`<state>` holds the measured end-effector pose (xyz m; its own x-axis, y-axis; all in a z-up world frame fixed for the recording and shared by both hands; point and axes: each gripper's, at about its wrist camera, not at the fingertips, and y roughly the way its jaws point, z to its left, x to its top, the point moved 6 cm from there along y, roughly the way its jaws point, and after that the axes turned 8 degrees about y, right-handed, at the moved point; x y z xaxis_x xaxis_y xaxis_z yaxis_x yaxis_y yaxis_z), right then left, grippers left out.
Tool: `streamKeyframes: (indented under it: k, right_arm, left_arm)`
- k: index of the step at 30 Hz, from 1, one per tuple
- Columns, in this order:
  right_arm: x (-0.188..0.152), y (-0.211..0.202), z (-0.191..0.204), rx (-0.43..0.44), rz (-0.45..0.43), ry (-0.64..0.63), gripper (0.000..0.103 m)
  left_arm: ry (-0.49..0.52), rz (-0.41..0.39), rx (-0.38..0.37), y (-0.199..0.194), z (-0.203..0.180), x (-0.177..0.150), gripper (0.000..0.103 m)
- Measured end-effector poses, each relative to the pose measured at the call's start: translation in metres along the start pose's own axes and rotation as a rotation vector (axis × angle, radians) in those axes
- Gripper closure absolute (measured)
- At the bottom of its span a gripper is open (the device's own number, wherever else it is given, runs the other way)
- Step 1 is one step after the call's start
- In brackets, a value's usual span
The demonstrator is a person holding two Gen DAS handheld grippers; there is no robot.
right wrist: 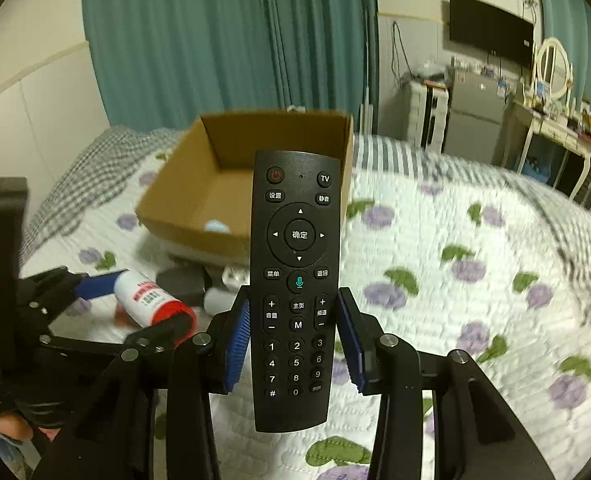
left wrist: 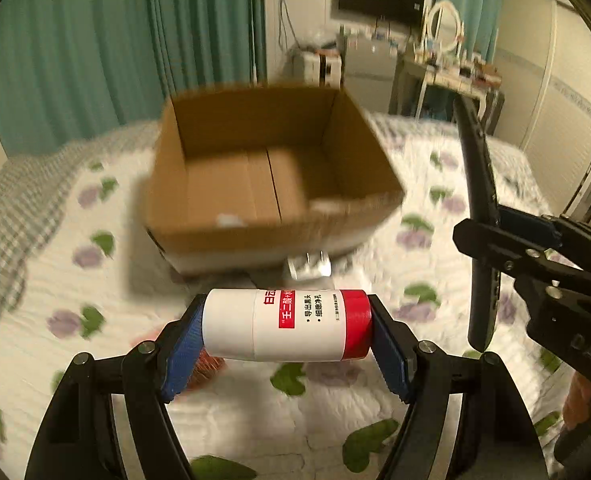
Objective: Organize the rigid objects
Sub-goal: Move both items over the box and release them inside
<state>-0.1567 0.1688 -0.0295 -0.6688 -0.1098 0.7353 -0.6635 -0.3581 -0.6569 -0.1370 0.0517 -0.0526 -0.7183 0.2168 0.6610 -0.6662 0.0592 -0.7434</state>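
Note:
My left gripper [left wrist: 287,330] is shut on a white bottle with a red cap [left wrist: 285,325], held sideways above the bed; it also shows in the right wrist view [right wrist: 149,298]. My right gripper [right wrist: 293,344] is shut on a black remote control [right wrist: 295,284], held upright; the remote shows edge-on in the left wrist view [left wrist: 480,216]. An open cardboard box [left wrist: 271,176] sits on the bed beyond both grippers, also in the right wrist view [right wrist: 219,184], with a small pale object inside [right wrist: 215,226].
The bed has a white floral quilt [right wrist: 455,264]. Small items lie in front of the box: a white plug adapter [left wrist: 309,266], a dark block [right wrist: 183,282] and an orange object [left wrist: 205,364]. Teal curtains, a fridge and a cluttered desk stand behind.

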Motion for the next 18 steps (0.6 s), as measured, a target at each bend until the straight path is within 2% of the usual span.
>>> streamKeyframes:
  k: [9, 13, 18]
  right_arm:
    - [0.079, -0.012, 0.015, 0.009, -0.098, -0.055, 0.062]
    - [0.113, 0.005, 0.020, 0.018, -0.119, -0.071, 0.062]
    - [0.134, 0.038, 0.020, 0.030, -0.110, -0.075, 0.062]
  left_arm:
    - [0.005, -0.153, 0.058, -0.037, 0.032, 0.070, 0.027]
    - [0.022, -0.180, 0.083, -0.021, 0.046, 0.103, 0.027]
    - [0.034, -0.157, 0.099, 0.020, 0.054, 0.125, 0.027]
